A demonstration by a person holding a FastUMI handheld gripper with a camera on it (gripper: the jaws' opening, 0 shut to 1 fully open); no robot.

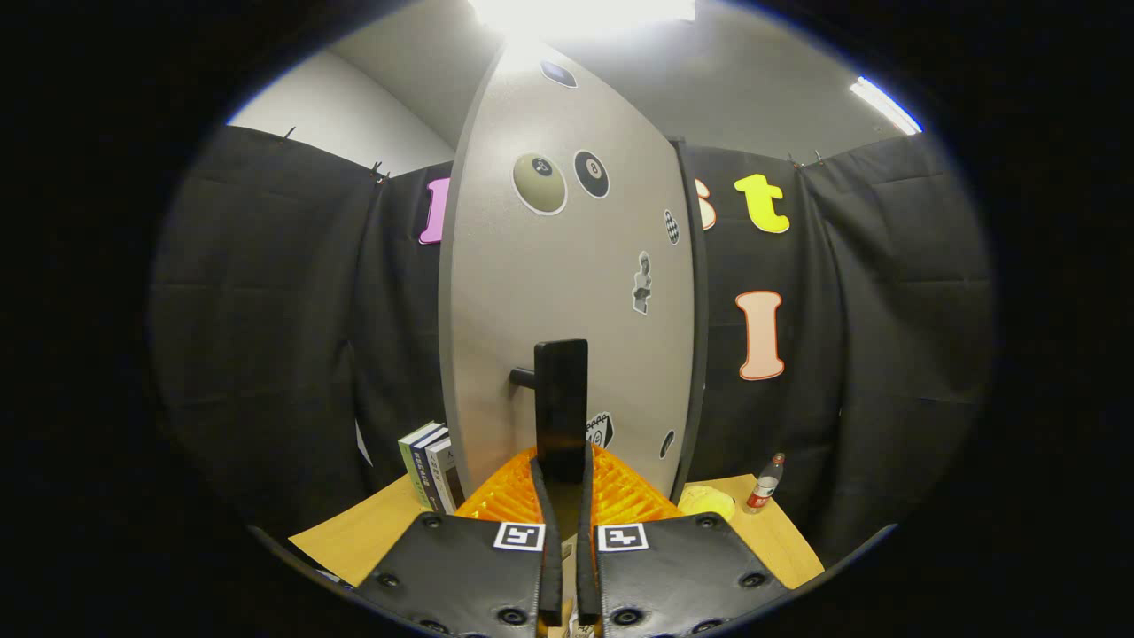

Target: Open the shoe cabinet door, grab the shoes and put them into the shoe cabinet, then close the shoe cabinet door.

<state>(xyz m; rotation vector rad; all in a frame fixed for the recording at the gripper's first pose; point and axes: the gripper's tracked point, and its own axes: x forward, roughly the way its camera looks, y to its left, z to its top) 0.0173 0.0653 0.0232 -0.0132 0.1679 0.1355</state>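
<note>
The shoe cabinet door [567,283] is a tall grey panel with several stickers, standing close in front of me. A black vertical bar handle [561,399] sticks out from its lower part on a short stem. My gripper [562,468] is shut on the lower end of this handle, with a finger [509,501] pressing on each side. The door's dark side edge [694,310] shows on the right.
Upright books [430,465] stand left of the door on the wooden table [354,532]. To the right, a small bottle [764,483] stands beside a yellow object [707,503]. Black cloth walls surround the booth.
</note>
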